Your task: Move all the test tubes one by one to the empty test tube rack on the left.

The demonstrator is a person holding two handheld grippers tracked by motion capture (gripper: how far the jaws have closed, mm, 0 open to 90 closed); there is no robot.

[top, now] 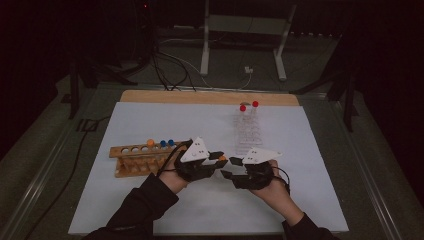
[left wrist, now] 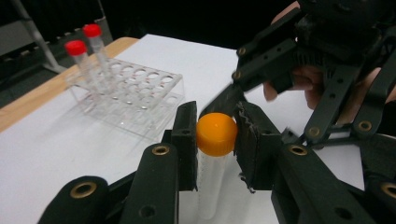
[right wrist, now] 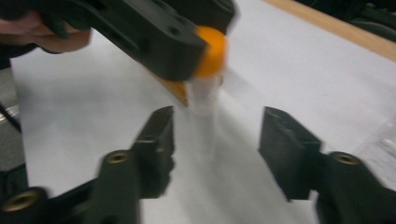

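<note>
Orange-capped tube (left wrist: 215,135) gripped by left fingers (left wrist: 187,140), right fingers (right wrist: 285,149) open, clear rack (left wrist: 140,93) beyond.

Two red-capped tubes (left wrist: 86,56) stand in a clear rack (left wrist: 135,93).

R hand-held gripper (right wrist: 215,140) open under orange-capped tube (right wrist: 205,88)

Tube's orange cap (right wrist: 212,49) clamped by L hand-held gripper (right wrist: 187,51), coming in from top left w/ a hand behind it. Clear tube body hangs btwn R jaws, pads not touching it. White desk (right wrist: 303,70) below; pic blurry.
</note>
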